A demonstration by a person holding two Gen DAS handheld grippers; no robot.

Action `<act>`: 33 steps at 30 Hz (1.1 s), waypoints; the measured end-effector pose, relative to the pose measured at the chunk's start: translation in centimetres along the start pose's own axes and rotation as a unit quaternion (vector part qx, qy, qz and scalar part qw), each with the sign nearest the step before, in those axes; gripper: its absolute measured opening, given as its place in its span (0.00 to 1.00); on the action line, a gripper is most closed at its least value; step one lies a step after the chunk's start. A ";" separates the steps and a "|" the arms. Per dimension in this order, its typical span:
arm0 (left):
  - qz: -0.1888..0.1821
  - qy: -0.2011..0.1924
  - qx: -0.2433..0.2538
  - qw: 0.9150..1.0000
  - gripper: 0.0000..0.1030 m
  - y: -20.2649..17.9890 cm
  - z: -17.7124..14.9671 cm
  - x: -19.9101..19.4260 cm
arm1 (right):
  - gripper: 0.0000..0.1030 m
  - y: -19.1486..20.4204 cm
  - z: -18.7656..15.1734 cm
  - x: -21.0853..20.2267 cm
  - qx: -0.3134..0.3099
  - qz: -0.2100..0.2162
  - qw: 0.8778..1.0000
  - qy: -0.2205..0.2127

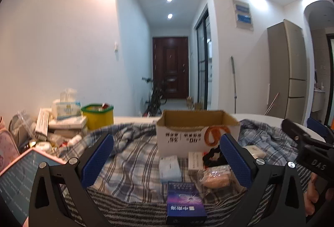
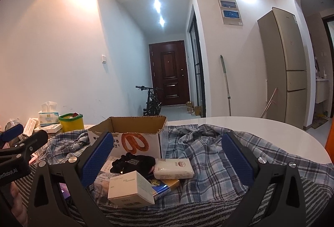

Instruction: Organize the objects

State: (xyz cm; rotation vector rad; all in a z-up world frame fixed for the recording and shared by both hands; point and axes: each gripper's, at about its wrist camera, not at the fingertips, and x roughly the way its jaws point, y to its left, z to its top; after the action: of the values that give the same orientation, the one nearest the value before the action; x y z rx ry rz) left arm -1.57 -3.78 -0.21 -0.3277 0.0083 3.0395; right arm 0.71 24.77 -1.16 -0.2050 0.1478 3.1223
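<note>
Open cardboard box (image 1: 196,133) upright on plaid cloth (image 1: 133,156); small packets and boxes (image 2: 131,189) clustered just before it.

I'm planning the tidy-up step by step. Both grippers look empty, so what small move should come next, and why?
Probably lower the open left gripper onto the blue box lying nearest between its jaws; the cardboard box behind stands open, ready to receive it.

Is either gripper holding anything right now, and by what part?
Nothing is held. The left gripper and right gripper are both open, with nothing between their pads.
</note>
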 end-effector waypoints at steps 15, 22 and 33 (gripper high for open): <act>0.000 0.021 -0.008 1.000 1.00 -0.4 -0.1 0.4 | 1.00 -0.4 0.0 -0.4 0.011 -0.004 1.000 -0.011; -0.001 0.009 -0.011 1.000 1.00 -0.5 -0.2 -0.3 | 1.00 -0.5 0.0 -0.9 0.016 -0.008 1.000 -0.016; -0.006 -0.016 -0.013 1.000 1.00 -0.5 0.2 -1.5 | 1.00 0.9 -0.1 -1.4 -0.019 -0.012 0.999 -0.025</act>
State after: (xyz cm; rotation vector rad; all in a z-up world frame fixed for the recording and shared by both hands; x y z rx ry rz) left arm -0.12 -3.41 0.33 -0.2809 -0.0347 3.0354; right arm 2.13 23.82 -0.93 -0.1267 0.0863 3.1057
